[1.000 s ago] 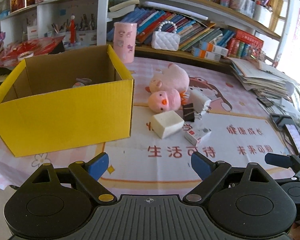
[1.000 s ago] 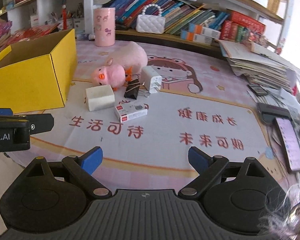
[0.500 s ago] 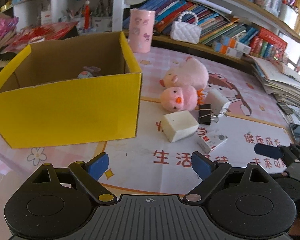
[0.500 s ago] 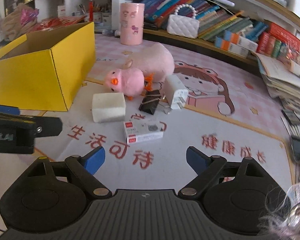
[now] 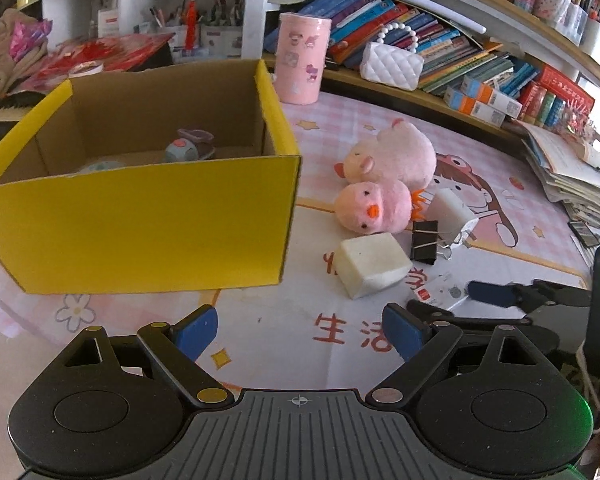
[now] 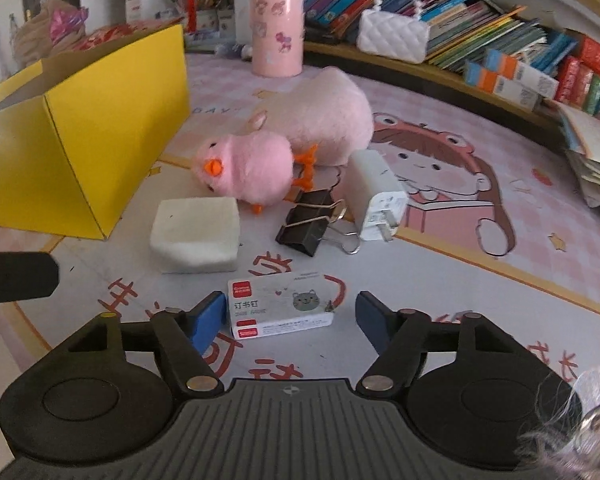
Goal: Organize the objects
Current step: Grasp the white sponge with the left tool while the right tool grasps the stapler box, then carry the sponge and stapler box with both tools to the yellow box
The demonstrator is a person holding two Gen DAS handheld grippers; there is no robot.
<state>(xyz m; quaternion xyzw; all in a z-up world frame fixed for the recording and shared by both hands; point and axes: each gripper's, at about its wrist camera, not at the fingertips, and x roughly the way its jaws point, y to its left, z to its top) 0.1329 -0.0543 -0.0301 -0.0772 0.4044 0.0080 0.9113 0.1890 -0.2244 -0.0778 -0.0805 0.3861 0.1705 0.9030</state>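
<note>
A yellow cardboard box (image 5: 140, 224) stands open on the left and holds a small toy (image 5: 188, 148). To its right lie two pink plush toys (image 6: 252, 168), a white foam block (image 6: 196, 236), a black binder clip (image 6: 308, 224), a white charger (image 6: 376, 196) and a small staples box (image 6: 280, 308). My right gripper (image 6: 290, 318) is open, its blue fingertips either side of the staples box, low over the mat. My left gripper (image 5: 300, 328) is open and empty, in front of the yellow box. The right gripper's fingers (image 5: 496, 294) show in the left wrist view over the staples box.
A pink cup (image 5: 302, 64) and a white quilted purse (image 5: 392, 66) stand at the back by shelves of books. Stacked papers (image 5: 572, 168) and a phone (image 5: 584, 232) lie at the right. The pink cartoon mat (image 6: 460, 240) covers the table.
Both grippers moved forward and left toward the objects. The right gripper came down around the staples box, and its fingers now straddle it.
</note>
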